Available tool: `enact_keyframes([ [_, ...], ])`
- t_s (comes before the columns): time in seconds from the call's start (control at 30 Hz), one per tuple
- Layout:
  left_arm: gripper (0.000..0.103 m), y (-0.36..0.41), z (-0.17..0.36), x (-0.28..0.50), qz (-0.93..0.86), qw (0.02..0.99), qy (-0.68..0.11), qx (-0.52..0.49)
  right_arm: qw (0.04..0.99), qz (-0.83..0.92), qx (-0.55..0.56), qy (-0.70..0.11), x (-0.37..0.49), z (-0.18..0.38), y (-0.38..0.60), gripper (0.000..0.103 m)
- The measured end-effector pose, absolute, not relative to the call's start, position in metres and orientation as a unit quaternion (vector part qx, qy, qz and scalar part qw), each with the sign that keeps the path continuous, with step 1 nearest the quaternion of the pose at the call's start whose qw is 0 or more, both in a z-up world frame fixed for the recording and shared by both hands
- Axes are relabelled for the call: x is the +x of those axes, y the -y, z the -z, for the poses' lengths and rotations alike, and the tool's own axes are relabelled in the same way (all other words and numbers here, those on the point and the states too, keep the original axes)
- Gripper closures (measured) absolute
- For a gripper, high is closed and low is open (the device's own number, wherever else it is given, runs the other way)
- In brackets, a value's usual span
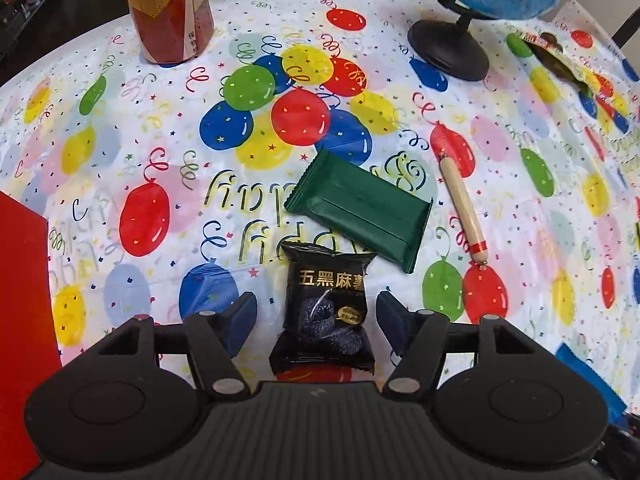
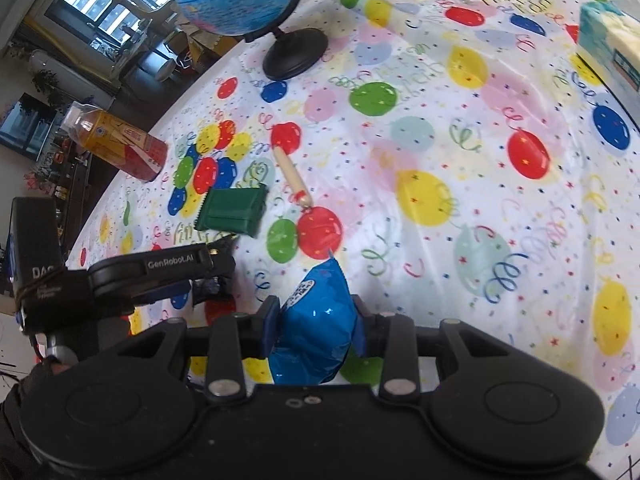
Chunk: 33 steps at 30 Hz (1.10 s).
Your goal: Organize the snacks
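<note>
Holding the shiny blue plastic snack bag (image 2: 316, 336) clamped in our right gripper (image 2: 316, 330) at lower centre, we judge it is being carried off for sorting. Our left gripper (image 1: 316, 320) stands open around the small black foil snack packet (image 1: 324, 312), pads clear of it. Only the left wrist view shows that gap; the right's sees just that gripper's side.
</note>
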<state>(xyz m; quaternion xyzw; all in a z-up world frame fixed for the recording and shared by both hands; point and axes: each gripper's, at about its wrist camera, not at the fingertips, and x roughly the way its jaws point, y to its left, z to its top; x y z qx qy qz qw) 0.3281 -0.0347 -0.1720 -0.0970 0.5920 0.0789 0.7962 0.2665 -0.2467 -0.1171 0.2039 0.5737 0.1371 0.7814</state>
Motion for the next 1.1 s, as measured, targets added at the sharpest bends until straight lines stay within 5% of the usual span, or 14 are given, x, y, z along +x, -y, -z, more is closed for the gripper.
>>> enact_keyframes([
  [0.07, 0.039, 0.035, 0.175, 0.329, -0.082, 0.794, -0.595, -0.099, 0.781, -0.135, 0.204, -0.575, 0.266, 0.118, 0.25, 0.069],
  [0.33, 0.067, 0.034, 0.172, 0.326, -0.089, 0.798, -0.587, -0.103, 0.782, -0.131, 0.203, -0.575, 0.265, 0.119, 0.257, 0.069],
  [1.1, 0.068, -0.032, 0.083, 0.201, -0.094, 0.808, -0.562, -0.152, 0.786, -0.247, 0.08, -0.561, 0.203, 0.053, 0.172, 0.069],
])
